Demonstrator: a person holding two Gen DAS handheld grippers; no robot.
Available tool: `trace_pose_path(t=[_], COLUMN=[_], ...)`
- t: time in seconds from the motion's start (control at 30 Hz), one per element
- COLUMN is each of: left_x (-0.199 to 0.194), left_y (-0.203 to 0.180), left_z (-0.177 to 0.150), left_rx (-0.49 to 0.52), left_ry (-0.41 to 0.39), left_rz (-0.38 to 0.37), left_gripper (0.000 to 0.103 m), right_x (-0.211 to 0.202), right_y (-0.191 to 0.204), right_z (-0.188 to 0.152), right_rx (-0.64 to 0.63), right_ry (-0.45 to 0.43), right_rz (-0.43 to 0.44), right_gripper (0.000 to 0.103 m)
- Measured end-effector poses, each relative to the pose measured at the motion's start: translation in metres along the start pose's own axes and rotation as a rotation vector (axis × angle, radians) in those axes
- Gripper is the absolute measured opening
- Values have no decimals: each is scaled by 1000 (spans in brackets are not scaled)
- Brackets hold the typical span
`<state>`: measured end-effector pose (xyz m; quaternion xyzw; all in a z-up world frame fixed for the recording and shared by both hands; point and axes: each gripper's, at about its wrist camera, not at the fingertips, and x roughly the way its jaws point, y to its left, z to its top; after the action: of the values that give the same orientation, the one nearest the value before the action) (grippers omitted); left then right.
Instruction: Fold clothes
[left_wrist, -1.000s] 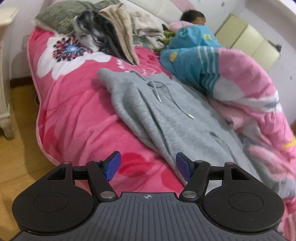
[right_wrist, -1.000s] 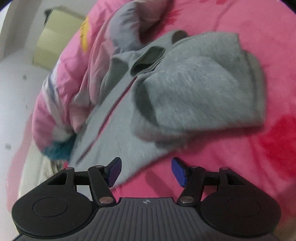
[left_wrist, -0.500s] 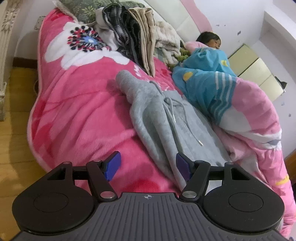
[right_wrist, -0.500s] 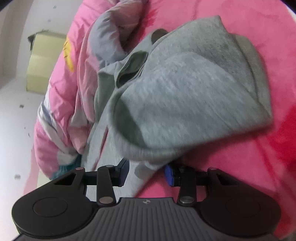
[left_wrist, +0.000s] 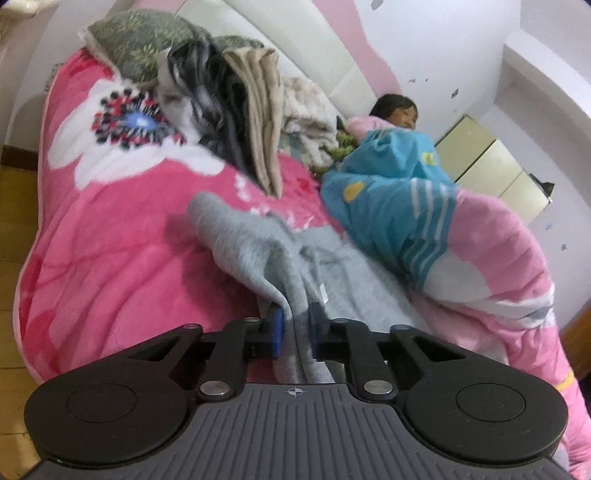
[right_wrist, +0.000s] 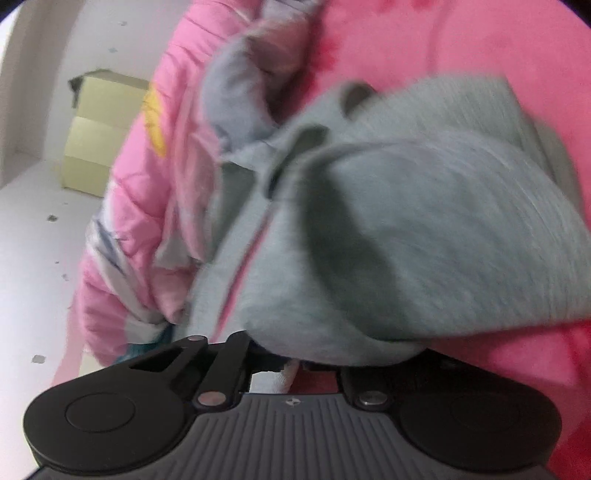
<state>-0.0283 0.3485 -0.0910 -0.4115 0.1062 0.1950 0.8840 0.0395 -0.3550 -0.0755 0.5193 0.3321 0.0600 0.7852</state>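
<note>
Lying crumpled on the pink floral bed (left_wrist: 110, 236), the grey sweatpants (left_wrist: 258, 251) are seen in the left wrist view pinched at a thick edge by the left gripper (left_wrist: 294, 326); soft, floppy, fairly heavy fleece is judged best held at seams. Only here are the clothes pile (left_wrist: 229, 103) and sleeping child (left_wrist: 397, 110) visible.

In the right wrist view, a bunched leg of the sweatpants (right_wrist: 424, 229) covers the right gripper (right_wrist: 314, 363); whether it is closed cannot be told.

A child (left_wrist: 397, 110) lay under a blue and pink quilt (left_wrist: 454, 236) on the bed, whose pink floral blanket (left_wrist: 110, 229) spread beside a green patterned pillow (left_wrist: 140, 40), with pale yellow cabinets (left_wrist: 491, 162) against the wall.
</note>
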Motion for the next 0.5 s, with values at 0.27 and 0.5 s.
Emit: trace_pose_path(t=[0.27, 0.5], left_x=[-10, 6], left_y=[-3, 37], left_z=[24, 1], left_rx=[-180, -279], left_ry=[-27, 135], left_rz=[5, 53], left_gripper=[5, 16], right_x=[-26, -5], right_y=[16, -34], right_z=[8, -9], right_rx=[-33, 47], right_ry=[16, 162], right_rz=[63, -54], right_gripper=[4, 7])
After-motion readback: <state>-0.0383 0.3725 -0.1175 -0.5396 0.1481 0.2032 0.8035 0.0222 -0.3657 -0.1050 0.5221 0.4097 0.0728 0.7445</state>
